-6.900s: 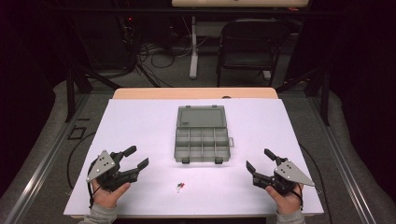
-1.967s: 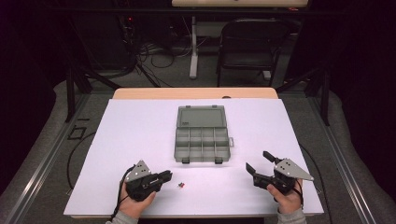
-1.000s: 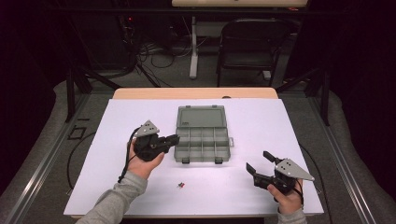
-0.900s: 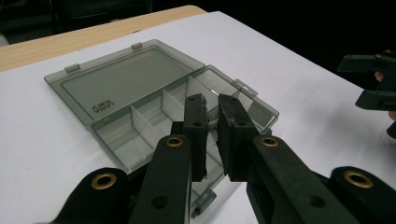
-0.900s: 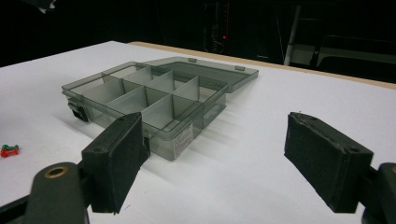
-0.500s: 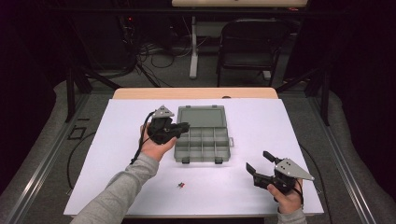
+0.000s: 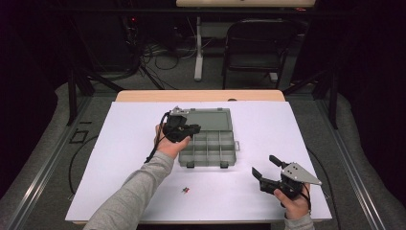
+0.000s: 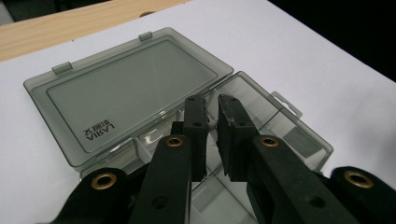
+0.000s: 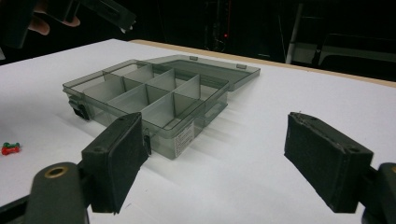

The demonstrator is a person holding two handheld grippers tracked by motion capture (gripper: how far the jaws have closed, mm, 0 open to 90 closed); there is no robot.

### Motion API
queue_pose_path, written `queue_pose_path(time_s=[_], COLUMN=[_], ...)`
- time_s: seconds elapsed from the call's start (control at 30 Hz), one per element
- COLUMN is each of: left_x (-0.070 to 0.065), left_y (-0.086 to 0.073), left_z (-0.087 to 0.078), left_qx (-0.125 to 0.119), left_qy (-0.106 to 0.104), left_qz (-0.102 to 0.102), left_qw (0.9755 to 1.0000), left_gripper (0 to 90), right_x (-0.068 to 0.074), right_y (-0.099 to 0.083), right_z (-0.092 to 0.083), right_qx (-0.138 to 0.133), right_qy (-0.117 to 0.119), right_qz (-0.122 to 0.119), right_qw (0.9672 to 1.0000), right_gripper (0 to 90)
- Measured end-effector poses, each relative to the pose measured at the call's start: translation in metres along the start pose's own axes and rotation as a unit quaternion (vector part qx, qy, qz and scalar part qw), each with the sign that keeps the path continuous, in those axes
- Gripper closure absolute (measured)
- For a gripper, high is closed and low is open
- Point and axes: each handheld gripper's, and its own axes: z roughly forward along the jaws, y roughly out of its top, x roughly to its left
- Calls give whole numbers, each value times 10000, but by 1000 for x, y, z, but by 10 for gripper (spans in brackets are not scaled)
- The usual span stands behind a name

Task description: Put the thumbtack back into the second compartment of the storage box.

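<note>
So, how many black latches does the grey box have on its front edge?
2. The left latch sits near the left end of the near edge of the box. The right latch sits near the right end of that edge. None seems hidden.

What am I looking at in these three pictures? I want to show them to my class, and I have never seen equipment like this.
A person sits at a white table and holds a two-jaw gripper in each hand. One picture looks down from above; the other two come from small cameras riding on each gripper. On the table lies a grey compartment box with its lid folded open, and nearer the person some small red and green pieces. The left gripper, jaws nearly closed, hovers over the box; whether it holds anything cannot be seen. The right gripper rests open and empty.
</note>
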Motion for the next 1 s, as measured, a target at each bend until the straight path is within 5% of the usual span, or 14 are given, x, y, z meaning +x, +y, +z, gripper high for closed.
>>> queue_pose_path(time_s=[0.47,1.0], left_x=[7,6], left_y=[-11,-18], left_z=[31,47], left_qx=[330,610], left_qy=[169,227], left_qz=[-111,-5], left_qw=[9993,9979], left_gripper=[826,825], right_x=[0,-1], right_y=[0,0], right_z=[0,-1], right_qx=[4,-13], right_qy=[-2,5], right_qz=[-21,-37], right_qw=[10000,10000], right_gripper=[195,196])
